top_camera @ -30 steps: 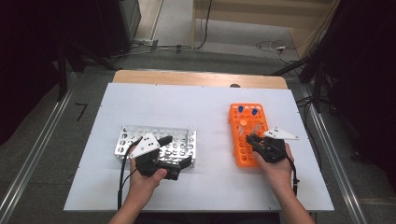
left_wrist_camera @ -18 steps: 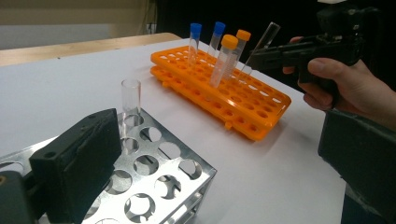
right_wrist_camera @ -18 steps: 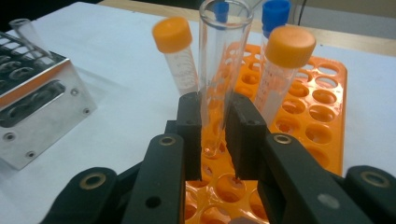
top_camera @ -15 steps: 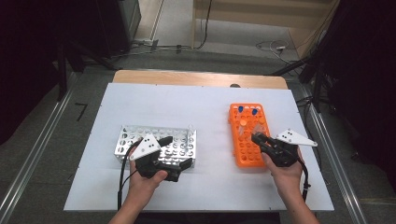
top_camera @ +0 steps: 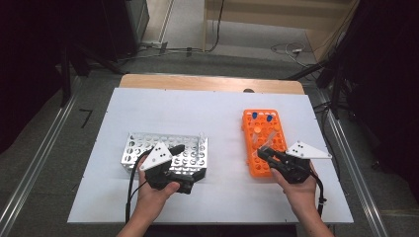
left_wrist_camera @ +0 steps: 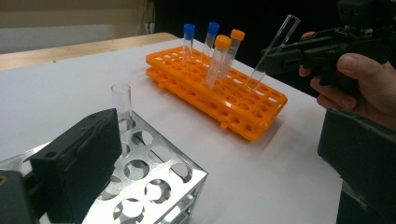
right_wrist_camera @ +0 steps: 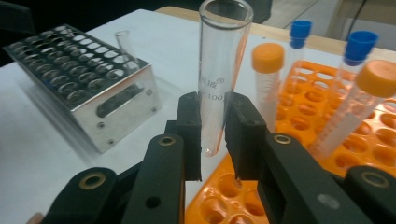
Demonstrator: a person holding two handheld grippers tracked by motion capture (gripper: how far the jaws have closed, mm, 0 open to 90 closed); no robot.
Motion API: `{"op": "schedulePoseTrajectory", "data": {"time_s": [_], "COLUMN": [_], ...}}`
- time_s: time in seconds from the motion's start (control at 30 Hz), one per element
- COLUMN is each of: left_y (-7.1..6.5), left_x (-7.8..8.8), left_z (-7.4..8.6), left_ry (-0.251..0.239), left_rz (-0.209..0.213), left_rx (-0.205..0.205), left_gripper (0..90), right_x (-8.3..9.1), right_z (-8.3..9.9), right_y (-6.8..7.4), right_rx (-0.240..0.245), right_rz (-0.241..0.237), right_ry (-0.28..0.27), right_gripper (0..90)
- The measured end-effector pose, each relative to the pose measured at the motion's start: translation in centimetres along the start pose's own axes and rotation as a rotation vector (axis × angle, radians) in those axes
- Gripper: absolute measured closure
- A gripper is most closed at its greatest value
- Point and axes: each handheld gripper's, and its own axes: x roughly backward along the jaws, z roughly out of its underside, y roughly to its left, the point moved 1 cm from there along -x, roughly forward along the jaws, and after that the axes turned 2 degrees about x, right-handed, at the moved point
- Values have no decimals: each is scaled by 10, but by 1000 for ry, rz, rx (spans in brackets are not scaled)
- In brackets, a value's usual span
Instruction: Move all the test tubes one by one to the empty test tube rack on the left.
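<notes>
The right gripper (right_wrist_camera: 212,135) pinches a clear glass test tube (right_wrist_camera: 219,70) just above the orange rack (top_camera: 264,143), so moving it seems just begun, while the left gripper (top_camera: 170,173), jaws wide and empty, rests at the metal rack (top_camera: 165,150).

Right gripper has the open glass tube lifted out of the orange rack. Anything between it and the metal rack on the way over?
Nothing visible on the bare white table between the orange rack and the metal rack. The glass tube rides in the right gripper. The left gripper lies over the metal rack's near edge, where another open tube stands.
</notes>
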Motion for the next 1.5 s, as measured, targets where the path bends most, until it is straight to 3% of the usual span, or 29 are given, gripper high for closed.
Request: {"op": "schedulePoseTrajectory", "data": {"time_s": [0.43, 0.7, 0.87, 1.07, 1.5], "left_y": [-13, -22, -30, -35, -47], "left_x": [-4, -10, -13, -16, -26], "left_z": [-6, -9, -12, -12, -9], "left_ry": [11, 20, 16, 8, 40], "left_rz": [15, 27, 83, 114, 162], "left_rx": [-15, -35, -45, -73, -120], "left_gripper": [64, 216, 322, 434, 634], "right_x": [-9, -15, -20, -25, -30], "right_z": [-5, -5, -6, -6, -7], "right_y": [33, 48, 64, 78, 94], "right_rx": [46, 64, 93, 112, 142], "right_rz": [-124, -183, -232, -277, -342], "right_ry": [25, 43, 61, 79, 102], "right_gripper": [740, 741, 741, 740, 741]}}
